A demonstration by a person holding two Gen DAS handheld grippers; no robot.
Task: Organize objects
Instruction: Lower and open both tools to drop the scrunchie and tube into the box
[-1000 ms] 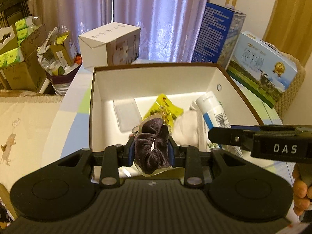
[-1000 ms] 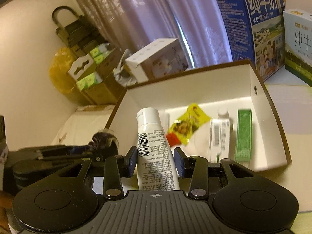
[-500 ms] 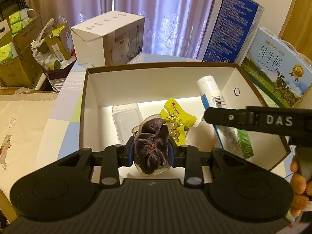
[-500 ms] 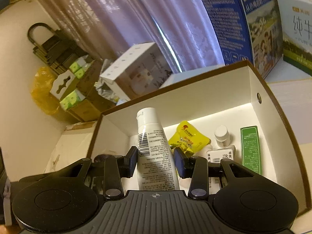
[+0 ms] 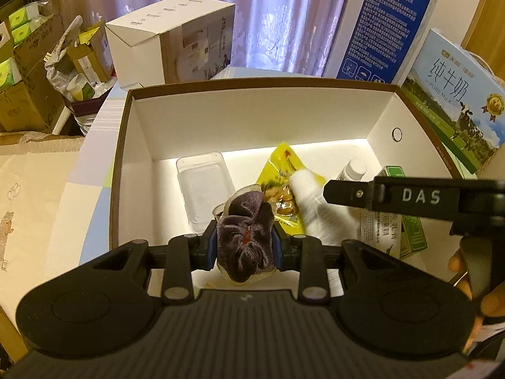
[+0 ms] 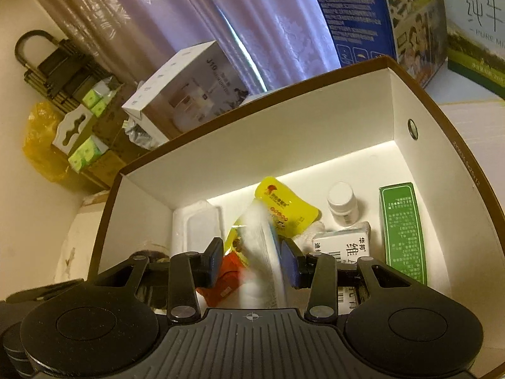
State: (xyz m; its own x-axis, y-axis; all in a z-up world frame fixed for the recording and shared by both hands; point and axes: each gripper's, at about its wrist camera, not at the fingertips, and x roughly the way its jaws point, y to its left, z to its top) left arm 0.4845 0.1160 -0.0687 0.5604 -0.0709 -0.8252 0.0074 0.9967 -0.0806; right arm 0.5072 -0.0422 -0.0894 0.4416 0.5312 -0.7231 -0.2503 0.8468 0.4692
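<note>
My left gripper [image 5: 244, 248] is shut on a dark purple velvet scrunchie in a clear wrapper [image 5: 244, 240], held over the near edge of the open white box with a brown rim [image 5: 252, 123]. My right gripper [image 6: 252, 260] stands open over the box; the white tube [image 6: 263, 252] is a blur between the parted fingers, dropping free. In the left wrist view the tube [image 5: 311, 202] blurs beside the right gripper's arm [image 5: 410, 197]. The box holds a yellow snack packet [image 6: 284, 208], a clear plastic case [image 5: 205, 186], a white bottle [image 6: 342, 203] and a green carton [image 6: 402, 230].
A white appliance box [image 5: 176, 44] stands behind the open box. Blue and light-blue milk cartons [image 5: 454, 101] stand at its right. Cardboard boxes with clutter [image 5: 38, 72] sit at the far left. A small white medicine box [image 6: 342, 244] lies in the box.
The right gripper's jaws have opened and let the white tube go; it falls blurred into the box. Both grippers moved forward over the box. The left still grips the scrunchie.
</note>
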